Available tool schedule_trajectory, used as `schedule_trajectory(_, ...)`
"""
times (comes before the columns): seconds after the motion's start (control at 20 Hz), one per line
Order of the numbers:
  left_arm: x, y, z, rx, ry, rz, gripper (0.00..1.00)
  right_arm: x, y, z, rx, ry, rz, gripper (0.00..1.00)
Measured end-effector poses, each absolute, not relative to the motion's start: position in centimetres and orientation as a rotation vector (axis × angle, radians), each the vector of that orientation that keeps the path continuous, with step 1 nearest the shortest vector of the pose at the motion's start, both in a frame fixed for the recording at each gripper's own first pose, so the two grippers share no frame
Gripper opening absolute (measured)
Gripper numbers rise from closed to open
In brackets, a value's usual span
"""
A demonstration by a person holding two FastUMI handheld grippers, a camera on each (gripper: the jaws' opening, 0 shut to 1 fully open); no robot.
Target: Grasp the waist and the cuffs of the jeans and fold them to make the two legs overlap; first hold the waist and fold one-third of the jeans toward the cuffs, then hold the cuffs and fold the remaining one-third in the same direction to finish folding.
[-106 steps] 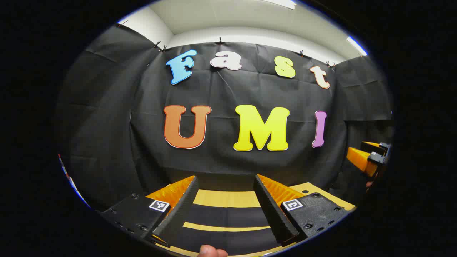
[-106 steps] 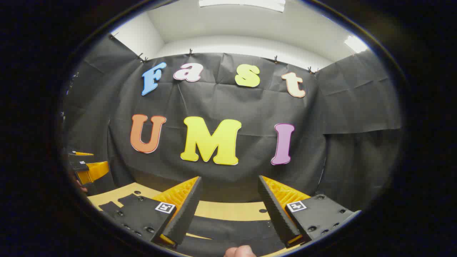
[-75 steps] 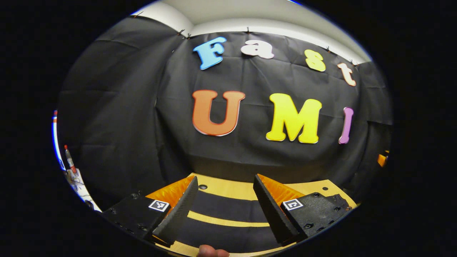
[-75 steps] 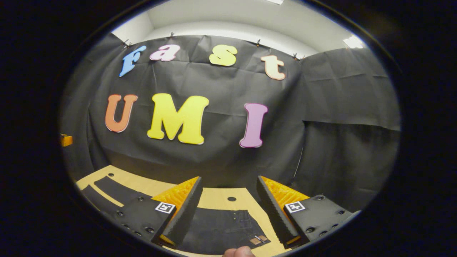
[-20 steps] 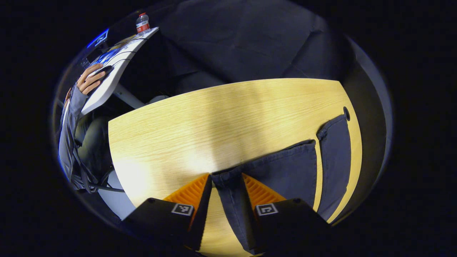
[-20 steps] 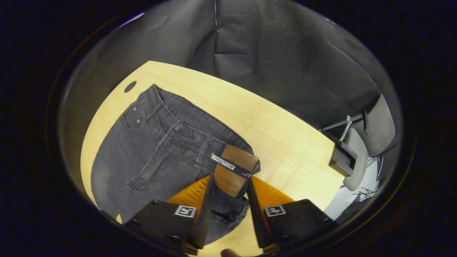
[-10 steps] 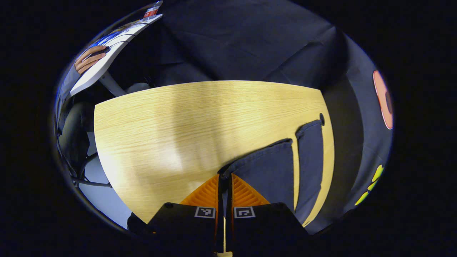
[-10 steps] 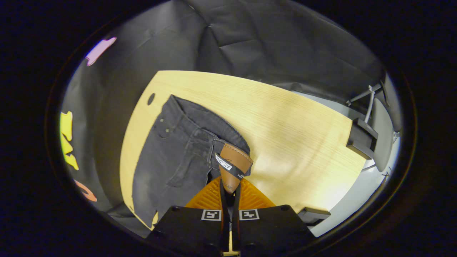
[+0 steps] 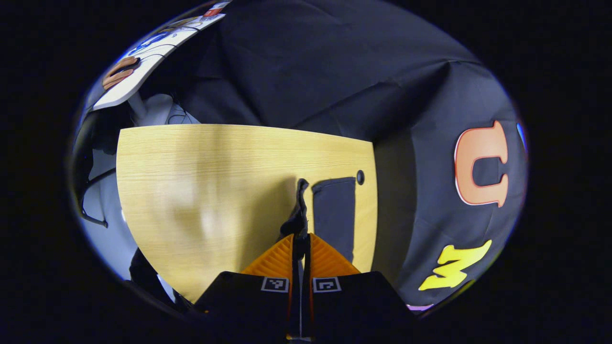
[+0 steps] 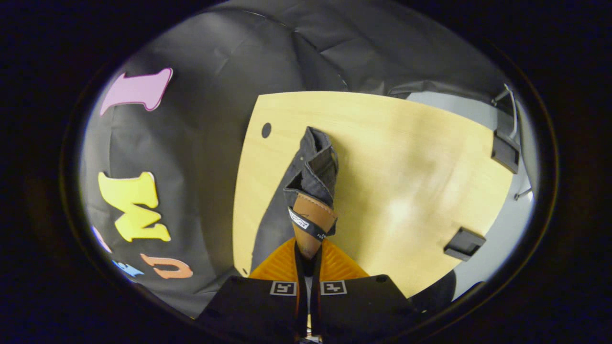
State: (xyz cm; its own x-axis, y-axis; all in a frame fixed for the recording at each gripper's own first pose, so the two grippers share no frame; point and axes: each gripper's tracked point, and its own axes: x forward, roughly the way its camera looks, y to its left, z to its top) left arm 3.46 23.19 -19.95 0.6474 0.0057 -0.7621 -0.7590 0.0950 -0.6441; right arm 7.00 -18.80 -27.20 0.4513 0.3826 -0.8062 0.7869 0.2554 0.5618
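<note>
In the left gripper view, the left gripper [image 9: 300, 241] has its fingers pressed together on the hem of one cuff [image 9: 299, 210] of the jeans [image 9: 333, 215], and the dark cloth rises edge-on from the wooden table [image 9: 201, 191] in a thin crumpled strip straight up to the fingertips. Just right of that lifted strip the other leg lies flat on the table, its cuff end reaching close to a small round hole [image 9: 360, 177] near the table's far right corner. Black cloth hangs beyond the table, and at the far left a white desk [image 9: 143, 57] shows with a hand [image 9: 117, 79] resting on it. In the right gripper view, the right gripper [image 10: 308, 253] is clamped tight on the waist [image 10: 311, 191] of the jeans, both fingers squeezing the band right at the brown leather patch [image 10: 310, 224], which stands up just past the fingertips. The waistband is lifted off the table [image 10: 406, 167] and folds over itself, with the far side of the waist drooping toward a round hole [image 10: 266, 130] at the table's far left, while the rest of the jeans trails down to the near left along the table's left edge. A chair armrest [image 10: 463, 243] shows off the table's right edge, near.
</note>
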Motion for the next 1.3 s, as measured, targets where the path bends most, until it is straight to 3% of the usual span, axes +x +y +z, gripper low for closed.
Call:
schedule_trajectory(0.25, 9.1, 24.2, -18.2, -1.402, 0.685, 0.651, 0.04, 13.0, -21.6, -28.0, 1.478, 1.158, -0.434, 0.03)
schedule_trajectory(0.45, 13.5, 24.9, -19.5, -1.413, 0.722, 0.703, 0.05, 17.1, -23.0, -31.3, 1.557, 1.217, -0.489, 0.0)
schedule_trajectory(0.7, 18.0, 26.4, -22.0, -1.407, 0.771, 0.784, 0.04, 22.3, -23.3, -35.2, 1.578, 1.282, -0.522, 0.03)
schedule_trajectory(0.75, 19.0, 26.7, -22.6, -1.398, 0.785, 0.781, 0.05, 23.2, -23.3, -36.1, 1.569, 1.29, -0.522, 0.0)
schedule_trajectory(1.0, 24.5, 25.9, -26.6, -1.283, 0.88, 0.679, 0.04, 25.7, -22.2, -40.2, 1.536, 1.333, -0.504, 0.03)
schedule_trajectory(1.05, 25.4, 25.8, -27.3, -1.27, 0.89, 0.673, 0.0, 25.8, -22.2, -40.8, 1.517, 1.339, -0.495, 0.03)
schedule_trajectory(1.1, 26.2, 25.5, -27.8, -1.263, 0.902, 0.657, 0.04, 25.9, -22.1, -41.2, 1.505, 1.347, -0.487, 0.03)
schedule_trajectory(1.3, 28.8, 24.9, -29.8, -1.196, 0.943, 0.591, 0.04, 26.6, -22.1, -42.1, 1.509, 1.347, -0.437, 0.03)
